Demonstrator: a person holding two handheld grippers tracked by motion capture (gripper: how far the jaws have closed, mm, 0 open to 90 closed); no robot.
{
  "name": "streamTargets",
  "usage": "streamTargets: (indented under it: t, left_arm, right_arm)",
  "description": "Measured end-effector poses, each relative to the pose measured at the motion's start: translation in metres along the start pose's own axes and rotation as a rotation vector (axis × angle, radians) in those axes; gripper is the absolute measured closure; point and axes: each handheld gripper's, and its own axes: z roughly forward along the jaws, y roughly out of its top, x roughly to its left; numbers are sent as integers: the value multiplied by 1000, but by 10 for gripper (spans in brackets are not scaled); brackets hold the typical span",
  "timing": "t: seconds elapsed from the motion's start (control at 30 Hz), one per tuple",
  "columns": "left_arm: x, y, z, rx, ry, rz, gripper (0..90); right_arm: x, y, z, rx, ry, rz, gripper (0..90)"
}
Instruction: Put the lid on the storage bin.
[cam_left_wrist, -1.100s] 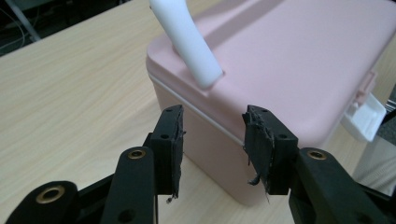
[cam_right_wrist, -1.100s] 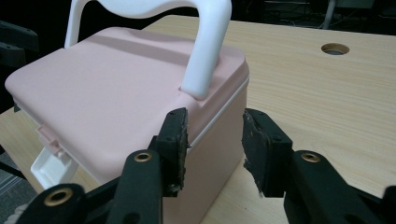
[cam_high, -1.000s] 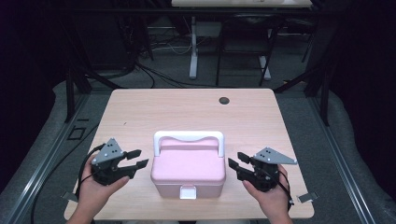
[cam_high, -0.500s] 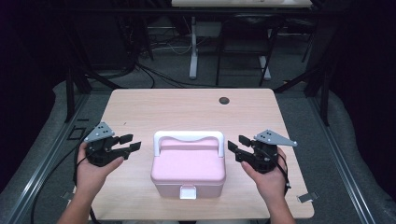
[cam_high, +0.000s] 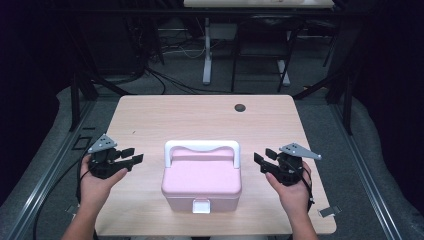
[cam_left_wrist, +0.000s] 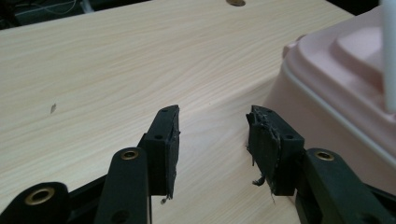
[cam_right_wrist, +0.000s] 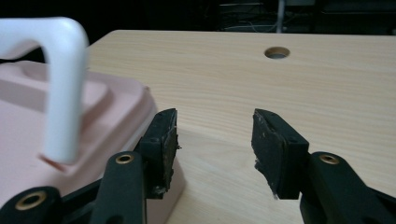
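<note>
A pink lidded box (cam_high: 201, 180) with a white handle (cam_high: 202, 146) and a white front latch (cam_high: 202, 206) stands on the wooden table (cam_high: 165, 115), lid down. My left gripper (cam_high: 134, 155) hovers left of the box, pointing at its side, open with nothing between the jaws. My right gripper (cam_high: 261, 155) mirrors it on the right side, also open and empty. In the left gripper view the gripper (cam_left_wrist: 212, 126) frames bare wood, with the box (cam_left_wrist: 336, 84) at the right. In the right gripper view the gripper (cam_right_wrist: 215, 123) has the box (cam_right_wrist: 70, 121) and handle (cam_right_wrist: 60, 84) at its left.
A round cable hole (cam_high: 240, 107) sits in the table's far right part. Dark floor, cables and desk legs (cam_high: 206, 55) lie beyond the far edge. Bare wood surrounds the box on every side.
Both hands have moved away from the person, from beside the box's front corners to level with its handle. The left one also drifted outward. The box has not moved.
</note>
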Motion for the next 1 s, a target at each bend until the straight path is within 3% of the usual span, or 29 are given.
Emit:
streamTargets:
  t: [0.1, 0.27, 0.47, 0.7, 0.73, 0.83, 1.0]
  left_arm:
    - [5, -6, 1, 2, 21, -15, 538]
    - [11, -16, 6, 19, 56, -18, 539]
    - [18, -32, 19, 76, 83, -24, 532]
    - [21, -42, 31, 104, 70, -49, 504]
    - [21, -43, 32, 107, 69, -52, 501]
    - [20, -46, 36, 124, 76, -47, 496]
    - [20, -49, 40, 141, 70, -49, 493]
  right_arm:
    - [-7, -6, 2, 1, -16, 15, 507]
    - [-13, -14, 5, -1, -67, -5, 508]
    - [-18, -28, 11, 2, -114, -11, 508]
    - [-22, -42, 23, 61, -168, -51, 504]
    - [-23, -44, 25, 67, -145, -52, 503]
    - [-25, -47, 27, 80, -168, -50, 502]
    - [-28, -51, 29, 85, -159, -27, 500]
